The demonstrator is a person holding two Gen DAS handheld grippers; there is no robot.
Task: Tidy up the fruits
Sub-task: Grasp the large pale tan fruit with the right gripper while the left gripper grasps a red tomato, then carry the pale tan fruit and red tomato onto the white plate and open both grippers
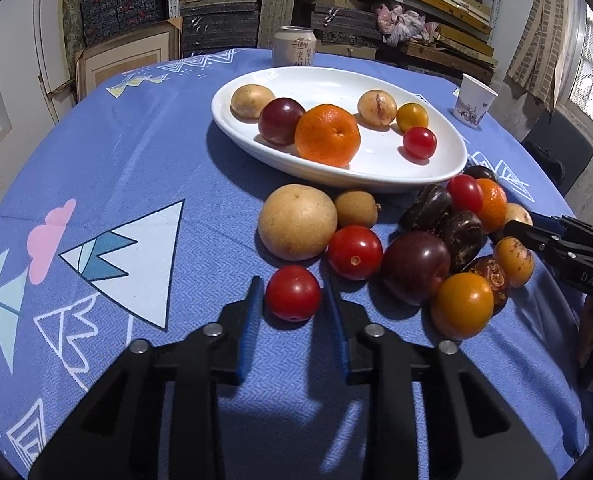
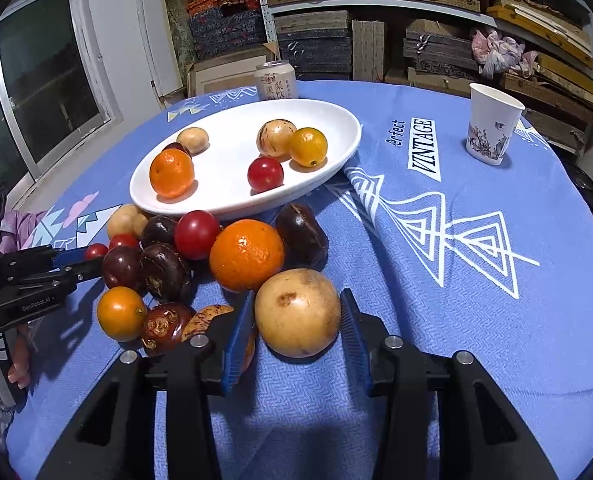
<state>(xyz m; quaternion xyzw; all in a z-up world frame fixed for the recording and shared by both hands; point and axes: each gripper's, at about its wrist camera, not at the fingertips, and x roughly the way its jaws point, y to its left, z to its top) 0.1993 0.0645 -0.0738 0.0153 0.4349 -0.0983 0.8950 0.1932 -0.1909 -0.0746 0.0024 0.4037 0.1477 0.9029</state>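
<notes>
Meanwhile, at the fruit table: two hand-held tongs frame their picks, neither yet closed

Left tongs: left gripper (image 1: 294, 290) stands open around a red cherry tomato (image 1: 293, 293) on the blue tablecloth (image 1: 136, 160), a sliver of gap at each blue pad; nothing held

Loose heap: a pale round fruit (image 1: 297, 227), more tomatoes, dark plums, chestnut-like pieces and a small orange (image 2: 246, 255) crowd together just below the dish

Right tongs: right gripper (image 2: 296, 308) is spread wide around a tan fruit (image 2: 298, 312), pads close to its sides, grip not yet made

Risk, left: the smooth tomato could squirt forward out of closing pads, likely into a second tomato (image 1: 355, 252) just beyond

Risk, right: its left finger is wedged against a speckled fruit (image 2: 206, 318); closing or lifting may nudge the heap and set round pieces rolling over the cloth

Dish: white oval dish (image 1: 436, 172) holds six pieces: tan fruit, dark plum, orange, speckled fruit, yellow tomato, red tomato; room remains at centre

Far side: a drink can (image 1: 294, 46) and a paper cup (image 2: 492, 124), contents unseen, stand clear of the work
</notes>
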